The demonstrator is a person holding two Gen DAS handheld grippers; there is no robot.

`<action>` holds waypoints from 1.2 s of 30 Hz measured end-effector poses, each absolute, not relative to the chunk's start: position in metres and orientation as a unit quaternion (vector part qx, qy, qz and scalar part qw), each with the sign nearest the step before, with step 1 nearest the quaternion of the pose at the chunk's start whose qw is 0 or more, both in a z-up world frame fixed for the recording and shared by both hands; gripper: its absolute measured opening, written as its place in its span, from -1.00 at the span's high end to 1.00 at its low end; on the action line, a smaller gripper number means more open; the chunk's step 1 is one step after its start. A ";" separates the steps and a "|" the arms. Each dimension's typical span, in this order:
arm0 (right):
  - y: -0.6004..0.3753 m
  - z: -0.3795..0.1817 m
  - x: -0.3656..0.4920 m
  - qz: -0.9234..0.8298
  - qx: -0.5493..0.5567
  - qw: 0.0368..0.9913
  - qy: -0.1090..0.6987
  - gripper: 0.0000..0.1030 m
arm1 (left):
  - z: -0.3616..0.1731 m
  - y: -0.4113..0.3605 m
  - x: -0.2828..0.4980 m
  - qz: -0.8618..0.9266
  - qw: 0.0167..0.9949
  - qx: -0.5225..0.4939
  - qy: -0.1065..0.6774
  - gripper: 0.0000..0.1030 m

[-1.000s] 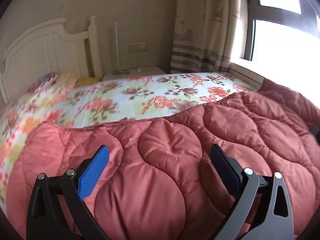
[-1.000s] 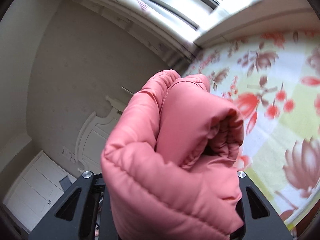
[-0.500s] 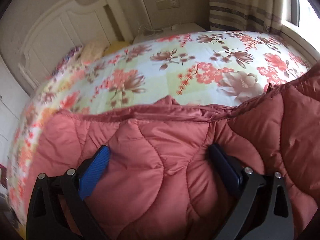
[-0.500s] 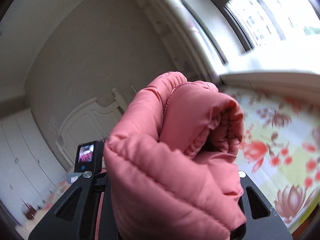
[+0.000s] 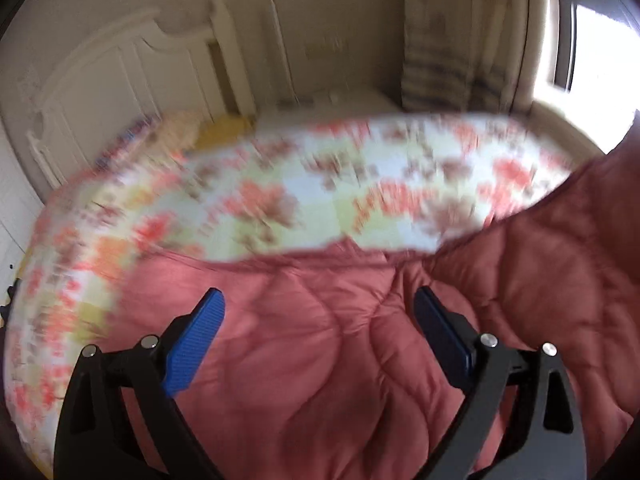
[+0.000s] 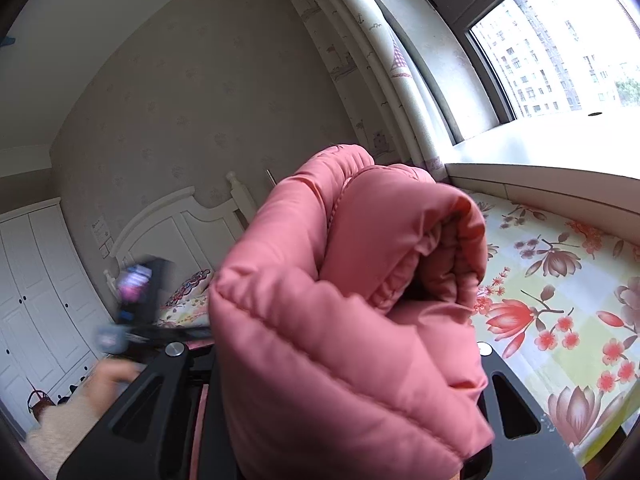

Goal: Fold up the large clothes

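1. Quilted coral coat [image 5: 340,360] is lying spread over the near part of the bed [image 5: 280,184], covering its floral sheet there.
2. Left hand-held gripper [image 5: 318,312] is hovering just above the padded fabric, its blue-padded fingers [image 5: 192,344] spread wide and gripping nothing.
3. Right hand-held gripper [image 6: 332,360] is clamping a thick bunched fold of the coat [image 6: 352,300], lifting it above the bed [image 6: 560,280] near the window [image 6: 560,40].

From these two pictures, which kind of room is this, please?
Most likely a home bedroom: a bed with a floral sheet, a white carved headboard against the wall, and a white wardrobe beside it. A curtained window stands alongside the bed.
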State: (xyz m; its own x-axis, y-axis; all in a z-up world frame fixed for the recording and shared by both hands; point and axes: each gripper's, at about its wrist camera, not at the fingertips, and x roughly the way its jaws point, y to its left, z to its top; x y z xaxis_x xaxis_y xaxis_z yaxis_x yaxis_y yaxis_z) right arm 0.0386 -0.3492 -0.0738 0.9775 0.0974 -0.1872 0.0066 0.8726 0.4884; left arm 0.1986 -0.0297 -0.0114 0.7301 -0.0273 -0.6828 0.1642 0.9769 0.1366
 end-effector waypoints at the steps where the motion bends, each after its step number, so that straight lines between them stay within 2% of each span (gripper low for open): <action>1: -0.349 -0.074 0.038 0.023 0.254 0.961 0.104 0.30 | 0.002 -0.023 0.185 -0.052 0.933 0.090 0.344 -0.84; 4: -0.348 -0.073 0.037 0.022 0.258 0.960 0.106 0.30 | 0.015 -0.018 0.162 -0.044 0.944 0.101 0.312 -0.89; 6: -0.346 -0.072 0.036 0.021 0.256 0.960 0.107 0.30 | 0.006 -0.023 0.153 -0.045 0.945 0.107 0.305 -0.93; 9: -0.345 -0.069 0.036 0.018 0.255 0.960 0.112 0.30 | -0.063 -0.056 0.156 -0.045 0.917 0.182 0.352 -0.94; 10: -0.345 -0.069 0.036 0.018 0.256 0.960 0.113 0.30 | -0.084 -0.066 0.154 -0.035 0.918 0.205 0.337 -0.94; 18: -0.326 -0.051 0.033 0.031 0.234 0.966 0.105 0.30 | -0.081 -0.068 0.149 -0.018 0.923 0.213 0.321 -0.94; 24: -0.282 -0.019 0.038 0.042 0.169 0.980 0.094 0.30 | -0.078 -0.066 0.152 -0.027 0.920 0.205 0.334 -0.94; 27: -0.271 -0.013 0.040 0.037 0.161 0.982 0.089 0.29 | -0.058 -0.042 0.158 -0.067 0.917 0.151 0.364 -0.93; 30: -0.272 -0.014 0.044 0.032 0.159 0.983 0.092 0.30 | -0.036 -0.027 0.140 -0.065 0.927 0.155 0.335 -0.93; 33: -0.267 -0.012 0.046 0.035 0.148 0.984 0.093 0.30 | -0.060 -0.048 0.122 -0.091 0.913 0.213 0.335 -0.93; 36: -0.249 -0.009 0.048 0.042 0.125 0.987 0.095 0.30 | -0.083 -0.058 0.117 -0.070 0.922 0.215 0.314 -0.94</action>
